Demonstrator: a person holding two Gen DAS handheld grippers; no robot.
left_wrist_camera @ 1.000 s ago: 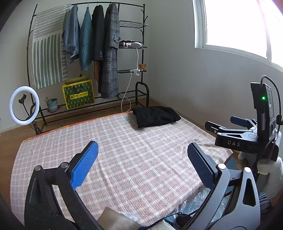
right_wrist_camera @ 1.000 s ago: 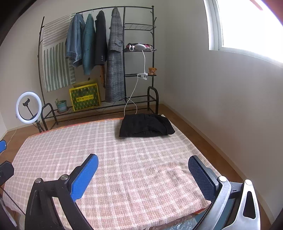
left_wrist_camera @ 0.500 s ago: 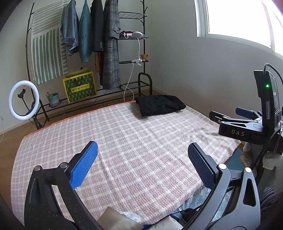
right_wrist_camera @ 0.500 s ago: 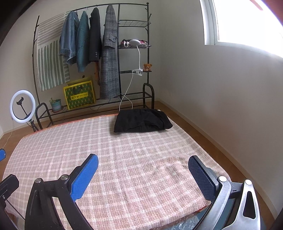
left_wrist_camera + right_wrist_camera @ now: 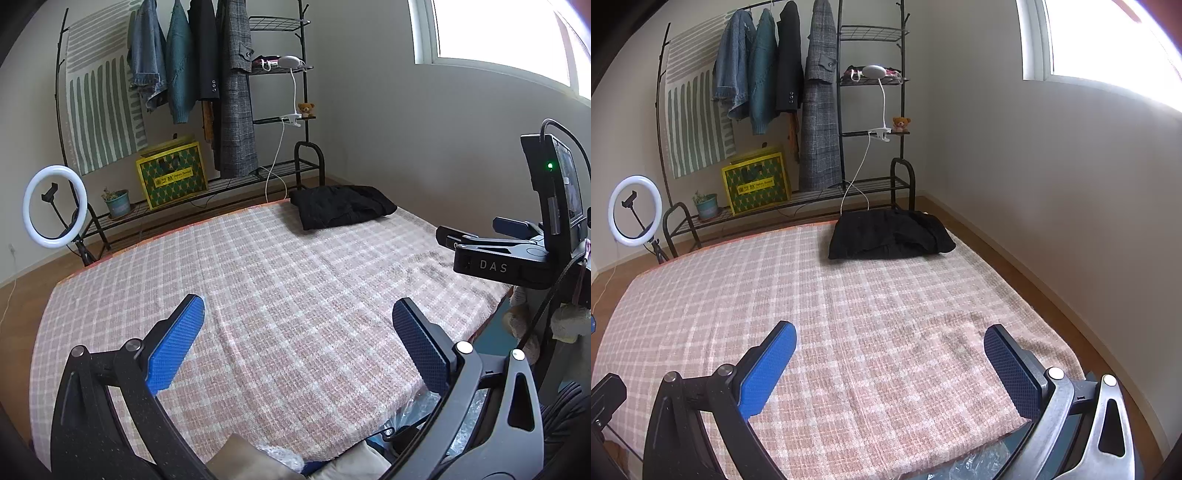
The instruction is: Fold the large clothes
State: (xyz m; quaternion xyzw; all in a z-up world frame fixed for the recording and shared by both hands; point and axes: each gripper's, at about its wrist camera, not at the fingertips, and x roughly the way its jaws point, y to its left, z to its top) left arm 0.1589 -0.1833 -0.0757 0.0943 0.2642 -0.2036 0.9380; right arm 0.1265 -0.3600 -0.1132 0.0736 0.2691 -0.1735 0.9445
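A black garment (image 5: 341,210) (image 5: 890,235) lies folded in a heap at the far right corner of the pink plaid blanket (image 5: 280,295) (image 5: 849,314) spread on the floor. My left gripper (image 5: 297,321) hovers open above the blanket's near edge, with nothing between its blue pads. My right gripper (image 5: 890,349) is likewise open and empty over the near right part of the blanket. The right gripper's body (image 5: 517,254) shows at the right of the left wrist view. Both grippers are far from the garment.
A black clothes rack (image 5: 842,110) with hanging jackets and a plaid coat stands along the far wall, with a yellow box (image 5: 755,182) and a plant pot (image 5: 706,206) on its low shelf. A ring light (image 5: 634,210) stands far left. The wall (image 5: 1052,184) runs close on the right.
Both views have tilted down and shifted slightly; the rack and garment sit higher and a bit left in the right wrist view. Both grippers stay open and empty.
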